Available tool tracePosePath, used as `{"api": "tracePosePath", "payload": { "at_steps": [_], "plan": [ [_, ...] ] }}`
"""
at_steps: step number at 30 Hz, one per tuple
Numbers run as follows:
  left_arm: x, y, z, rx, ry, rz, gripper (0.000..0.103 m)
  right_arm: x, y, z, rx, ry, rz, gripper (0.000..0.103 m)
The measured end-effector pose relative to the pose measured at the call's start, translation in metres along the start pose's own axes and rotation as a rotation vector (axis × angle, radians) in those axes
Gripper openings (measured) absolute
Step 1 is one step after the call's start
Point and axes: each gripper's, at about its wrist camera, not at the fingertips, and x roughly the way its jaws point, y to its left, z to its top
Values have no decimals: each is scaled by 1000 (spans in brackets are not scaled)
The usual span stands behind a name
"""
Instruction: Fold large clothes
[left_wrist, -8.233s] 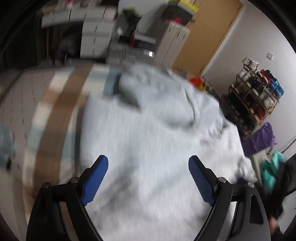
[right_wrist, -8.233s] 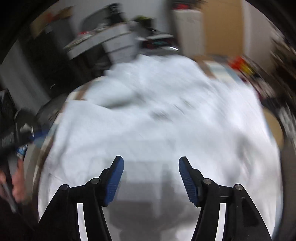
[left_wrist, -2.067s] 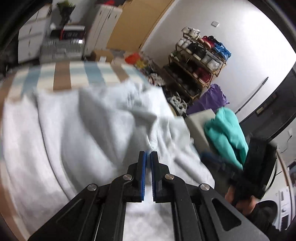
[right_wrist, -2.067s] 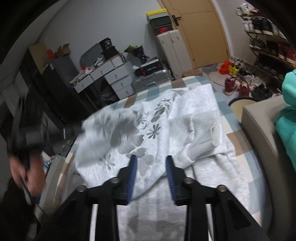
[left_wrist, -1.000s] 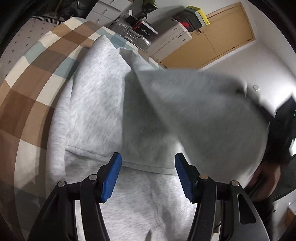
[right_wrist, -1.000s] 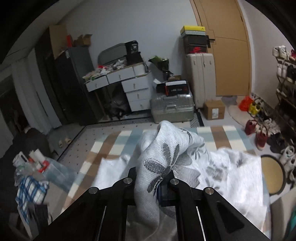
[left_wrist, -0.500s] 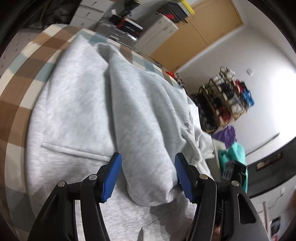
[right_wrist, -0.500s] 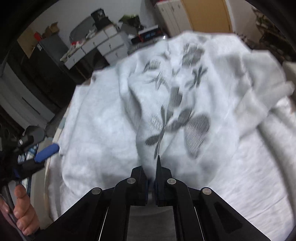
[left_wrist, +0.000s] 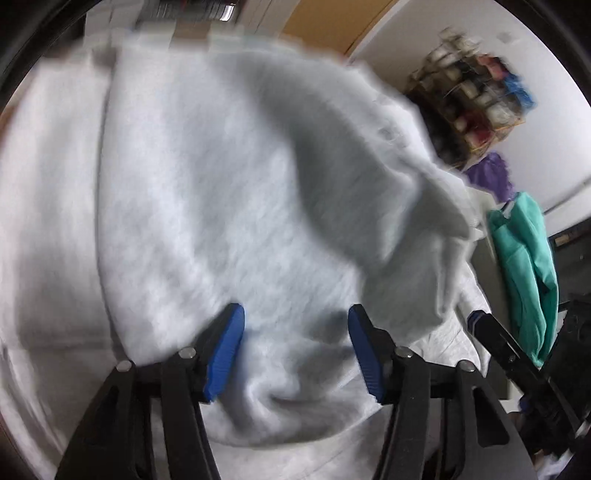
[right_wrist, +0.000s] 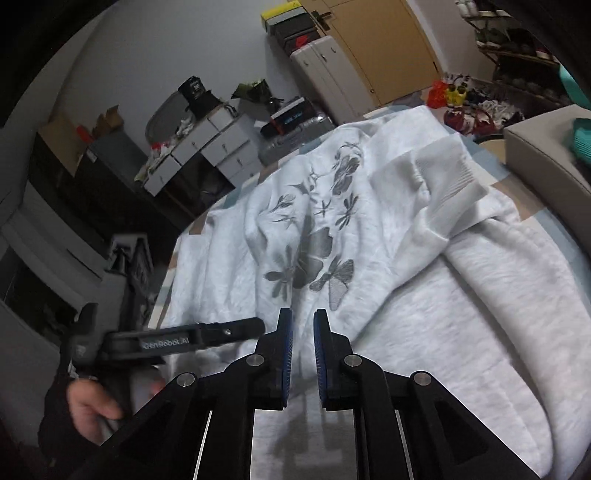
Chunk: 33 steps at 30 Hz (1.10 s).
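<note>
right wrist view takes in a cluttered room beyond the bed: a white drawer unit (right_wrist: 218, 147) at far left, a pale suitcase (right_wrist: 325, 70) and a tan door (right_wrist: 388, 48) at the far side, shoes and a red bag (right_wrist: 439, 92) on the floor at far right, and a grey cushioned seat (right_wrist: 546, 155) at right. the grey sweatshirt (right_wrist: 369, 258) lies spread over the checked bedcover (right_wrist: 532, 214), its butterfly and flower print facing up and a ribbed cuff folded across it at right. in the left wrist view a shoe rack (left_wrist: 476, 99) and a teal garment (left_wrist: 528, 266) show at right, much blurred.

the right gripper (right_wrist: 301, 328) has its blue pads parted a little, hovering just over the sweatshirt's near fold with no cloth between them. the left gripper (left_wrist: 295, 332) is spread wide over a rumpled fold of the sweatshirt (left_wrist: 221, 192), gripping nothing.

half a second ago the right gripper was pinched on the printed fold; it has since let go, and the cloth now lies flatter.
</note>
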Motion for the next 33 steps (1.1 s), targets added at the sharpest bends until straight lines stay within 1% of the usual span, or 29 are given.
{"api": "tracePosePath", "payload": {
  "at_steps": [2, 3, 5, 7, 8, 10, 12, 13, 14, 15, 16, 17, 19, 20, 21, 22, 23, 25, 26, 29, 30, 31, 32, 33],
  "plan": [
    [2, -4, 0, 68, 45, 39, 52, 0, 2, -1, -8, 8, -3, 12],
    [1, -4, 3, 60, 72, 52, 52, 1, 4, -1, -14, 7, -15, 12],
    [-8, -5, 14, 8, 119, 69, 53, -6, 2, -3, -30, -6, -67, 13],
    [-24, -17, 29, 32, 92, 70, 53, -13, 1, -3, -35, -19, -108, 23],
    [-35, -26, 40, 59, 54, 76, 53, -14, 1, -2, -30, -3, -127, 35],
    [-49, -45, 58, 110, -16, 96, 53, -10, -1, -2, -17, 36, -137, 37],
    [-54, -62, 77, 136, -64, 76, 55, -14, -8, -2, 7, 24, -142, 37],
    [-52, -69, 86, 144, -78, 60, 59, -14, -9, -1, 14, 16, -148, 37],
    [-46, -75, 94, 140, -78, 44, 62, -16, -13, 0, 22, 3, -156, 37],
    [-34, -77, 100, 140, -56, 25, 63, -17, -15, 1, 25, -2, -163, 37],
    [-24, -73, 101, 139, -33, 25, 63, -19, -19, 1, 28, -6, -175, 37],
    [-6, -70, 103, 131, 6, 47, 63, -20, -23, 2, 36, -9, -189, 37],
    [30, -61, 99, 107, 91, 69, 62, -23, -33, 4, 66, -9, -197, 37],
    [46, -53, 93, 103, 150, 92, 61, -23, -39, 4, 86, -5, -196, 37],
    [62, -44, 85, 95, 194, 142, 52, -24, -42, 5, 99, -2, -198, 37],
    [72, -33, 76, 100, 196, 190, 44, -24, -45, 5, 109, 2, -194, 37],
    [65, -31, 69, 133, 121, 169, 44, -24, -46, 5, 114, 7, -182, 37],
    [59, -23, 60, 118, 93, 160, 44, -24, -45, 7, 113, 9, -165, 37],
    [56, -20, 58, 110, 89, 162, 44, -24, -43, 7, 109, 8, -162, 37],
    [45, -15, 59, 49, 121, 178, 44, -21, -35, 6, 84, 15, -147, 37],
    [38, -16, 61, 34, 126, 172, 44, -20, -31, 6, 75, 19, -145, 37],
    [26, -21, 61, 30, 110, 165, 44, -20, -28, 5, 66, 19, -142, 37],
    [14, -25, 63, 33, 78, 158, 44, -20, -26, 5, 58, 16, -139, 37],
    [6, -29, 64, 42, 49, 178, 44, -21, -24, 5, 52, 10, -138, 37]
  ]
}}
